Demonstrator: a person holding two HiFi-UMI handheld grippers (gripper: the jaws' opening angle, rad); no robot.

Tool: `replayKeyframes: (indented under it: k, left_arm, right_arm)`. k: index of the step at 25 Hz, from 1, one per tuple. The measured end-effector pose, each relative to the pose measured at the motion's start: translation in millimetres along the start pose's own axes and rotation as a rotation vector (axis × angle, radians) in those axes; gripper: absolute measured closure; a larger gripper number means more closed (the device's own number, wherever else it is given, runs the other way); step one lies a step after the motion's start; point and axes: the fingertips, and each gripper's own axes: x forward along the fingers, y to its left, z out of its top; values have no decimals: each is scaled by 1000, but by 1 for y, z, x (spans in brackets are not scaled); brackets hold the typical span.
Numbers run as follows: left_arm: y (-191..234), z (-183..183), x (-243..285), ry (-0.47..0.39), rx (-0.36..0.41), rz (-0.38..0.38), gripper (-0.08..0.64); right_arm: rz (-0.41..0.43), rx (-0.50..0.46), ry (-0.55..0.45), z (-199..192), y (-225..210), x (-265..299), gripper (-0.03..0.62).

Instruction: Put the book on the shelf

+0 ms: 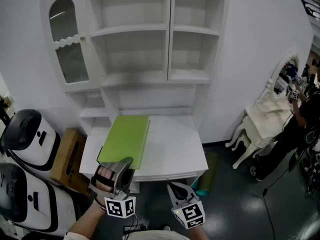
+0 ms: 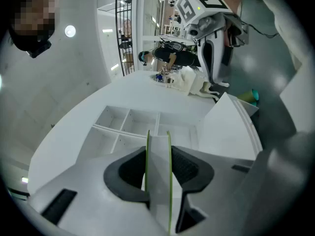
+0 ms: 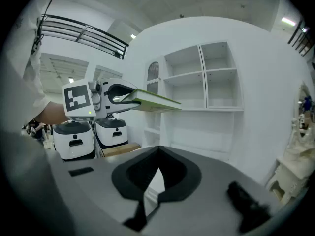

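Observation:
A thin book with lime-green covers (image 1: pixel 125 139) is held flat and level over the left part of the white desk (image 1: pixel 175 151). My left gripper (image 1: pixel 120 166) is shut on its near edge. In the left gripper view the book's pages and green covers (image 2: pixel 158 141) stand edge-on between the pads of the left gripper (image 2: pixel 158 168). From the right gripper view the book (image 3: pixel 152 101) sticks out of the left gripper (image 3: pixel 120 93) toward the white shelf unit (image 3: pixel 206 77). My right gripper (image 1: pixel 176 188) hangs below the desk's front edge, shut and holding nothing. The shelf unit's (image 1: pixel 167 74) compartments hold nothing.
A glass-fronted cabinet door (image 1: pixel 67 44) stands at the shelf unit's left. Two white machines (image 1: pixel 25 134) and a cardboard box (image 1: pixel 67 159) sit on the floor at left. An ornate white side table (image 1: pixel 260 119) and a person (image 1: pixel 300 119) are at the right.

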Motion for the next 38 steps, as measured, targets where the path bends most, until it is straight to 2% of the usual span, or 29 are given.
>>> replayKeyframes:
  k: [7,12,22,34,38]
  left_arm:
    - [2,6,-5,-11,36,-4,411]
    - [4,-2,-8,-16,56,1,411]
    - [23,-22,-8,-5,56,-3,411]
    - [59,-7,-9,1,47,-18,411]
    - [70,-1,-6,17,72,-11,411]
  right_arm:
    - [-14,-7,-16,6,16,-16,580]
    - [-26,46,-45,10,28,-10,580]
    - [-7,5,-38,25,46,-6,580]
    - [-20,-11,-32,25,39,-24,580]
    - [-19,-13,-40,27,31,-28,580]
